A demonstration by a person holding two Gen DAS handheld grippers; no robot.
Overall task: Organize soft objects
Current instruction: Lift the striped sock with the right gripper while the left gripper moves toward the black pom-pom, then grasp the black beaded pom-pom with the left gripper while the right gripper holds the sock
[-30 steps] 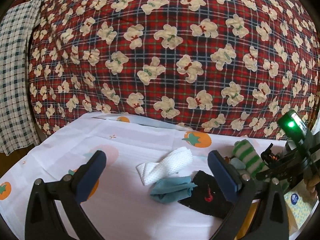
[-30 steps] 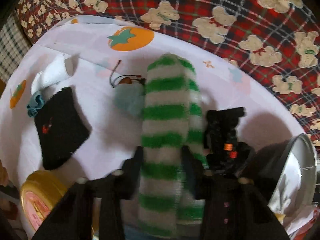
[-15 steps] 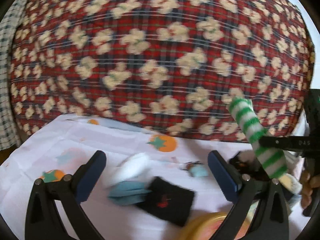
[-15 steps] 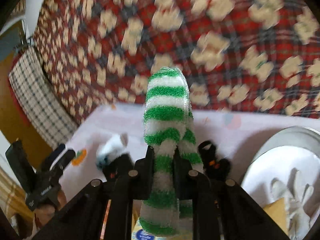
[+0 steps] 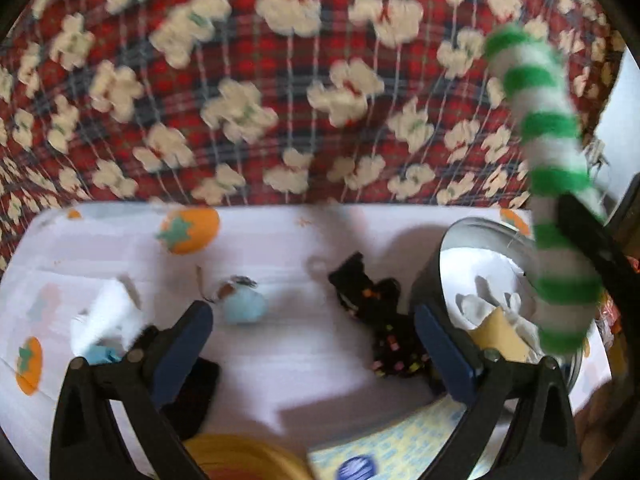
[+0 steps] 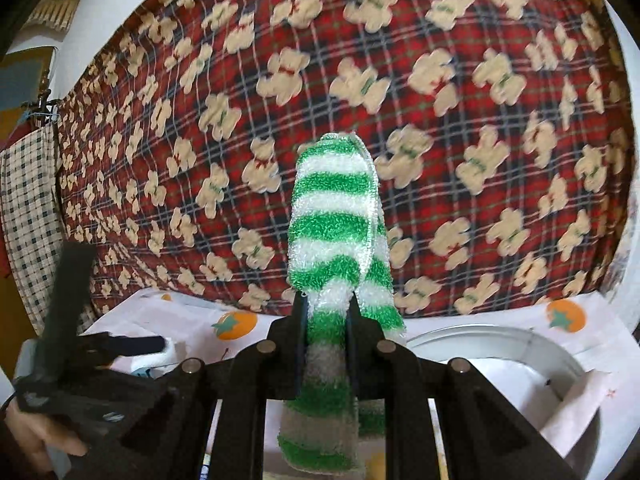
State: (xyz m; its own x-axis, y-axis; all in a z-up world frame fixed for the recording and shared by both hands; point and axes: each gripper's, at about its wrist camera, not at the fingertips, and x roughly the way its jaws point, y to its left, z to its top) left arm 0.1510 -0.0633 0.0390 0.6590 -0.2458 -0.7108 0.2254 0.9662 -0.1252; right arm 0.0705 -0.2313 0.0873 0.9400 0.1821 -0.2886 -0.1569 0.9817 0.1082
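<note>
My right gripper [image 6: 326,312] is shut on a green-and-white striped sock [image 6: 332,216]. It holds the sock upright in the air, with the lower end hanging below the jaws. In the left wrist view the same sock [image 5: 548,160] hangs over a round metal tin [image 5: 444,240] that has white items inside. My left gripper [image 5: 312,340] is open above the cloth with nothing between its blue pads. Below it lie a black sock with coloured dots [image 5: 384,320], a light blue pompom piece [image 5: 244,308], a white cloth [image 5: 104,316], a teal cloth [image 5: 100,354] and a black cloth [image 5: 196,392].
A white tablecloth with orange fruit prints [image 5: 280,360] covers the surface. A red plaid blanket with bears [image 6: 440,120] rises behind it. A yellow lid [image 5: 240,456] and a blue-patterned pack [image 5: 380,448] sit at the near edge. A checked cloth [image 6: 28,208] hangs at the left.
The right gripper closed on the striped sock, lifted it off the cloth and tilted up, now over the tin. The left gripper swung to the right, still open.
</note>
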